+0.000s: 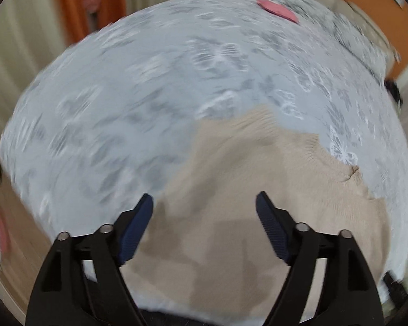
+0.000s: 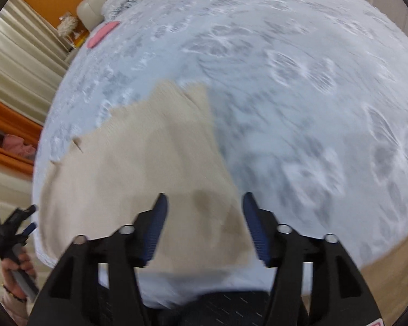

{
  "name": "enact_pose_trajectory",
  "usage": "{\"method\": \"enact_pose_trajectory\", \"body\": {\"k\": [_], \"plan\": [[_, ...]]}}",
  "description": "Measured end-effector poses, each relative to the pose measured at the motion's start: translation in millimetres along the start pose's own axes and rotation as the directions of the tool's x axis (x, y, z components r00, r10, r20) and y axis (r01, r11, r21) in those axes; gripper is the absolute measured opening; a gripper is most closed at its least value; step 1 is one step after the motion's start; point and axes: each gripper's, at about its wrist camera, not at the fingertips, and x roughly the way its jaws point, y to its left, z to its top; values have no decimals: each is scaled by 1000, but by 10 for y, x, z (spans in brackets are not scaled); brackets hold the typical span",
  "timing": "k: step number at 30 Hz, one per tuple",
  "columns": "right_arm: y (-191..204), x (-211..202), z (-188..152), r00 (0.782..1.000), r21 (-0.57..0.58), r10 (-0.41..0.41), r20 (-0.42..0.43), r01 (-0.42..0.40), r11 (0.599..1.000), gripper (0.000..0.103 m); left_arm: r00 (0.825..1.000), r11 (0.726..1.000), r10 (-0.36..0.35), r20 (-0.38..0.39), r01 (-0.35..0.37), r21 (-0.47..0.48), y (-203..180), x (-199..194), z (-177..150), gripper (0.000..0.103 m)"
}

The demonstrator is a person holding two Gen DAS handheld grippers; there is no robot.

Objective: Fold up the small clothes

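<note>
A beige knitted garment [image 1: 247, 190] lies flat on a bed with a pale blue butterfly-print cover [image 1: 149, 95]. My left gripper [image 1: 204, 203] is open and empty, hovering above the garment's left part near the bed's front edge. In the right wrist view the garment [image 2: 138, 168] lies left of centre on the cover [image 2: 299, 108]. My right gripper [image 2: 204, 203] is open and empty above the garment's right edge. The left gripper [image 2: 27, 218] shows at the far left, held in a hand. Both views are motion-blurred.
A pink item [image 1: 278, 9] lies far back on the bed, also seen in the right wrist view [image 2: 102, 34]. Orange wall and cream curtains [image 2: 19, 62] stand beyond the bed. A padded headboard [image 2: 100, 0] is at the far end. Wooden floor [image 2: 389, 266] shows lower right.
</note>
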Motion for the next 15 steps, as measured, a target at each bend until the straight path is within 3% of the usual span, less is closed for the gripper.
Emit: {"method": "enact_pose_trajectory", "body": {"k": [2,4,6,8,9,10,12,15], "plan": [[-157,44,-140,999,41,-2,-39,4,999,63,997,991,-61,-39,56,-125,392,-32,-170,82],[-270,130,-238,996,87,35,-79,-28,996,63,990,964,-116,-83,92,-248,707,30,-359,82],[-289,261,-310,989,135,97,-113,-81,987,63,975,934,-190,-113,144,-327,894,158,-558,68],[-217,400,-316,977,164,178,-114,-159,974,62,960,909,-253,-122,192,-371,937,270,-671,33],[-177,420,-318,978,167,177,-109,-158,973,47,953,889,-280,-120,210,-408,956,319,-697,26],[-123,416,-283,979,169,177,-97,-159,973,21,953,874,-281,-117,204,-440,971,328,-708,21],[-51,188,-229,977,176,213,-22,-205,963,18,955,854,-288,-73,221,-471,961,185,-656,16],[35,-342,-175,972,75,218,89,-225,971,16,963,887,-268,-40,231,-400,887,-107,-537,15]]}}
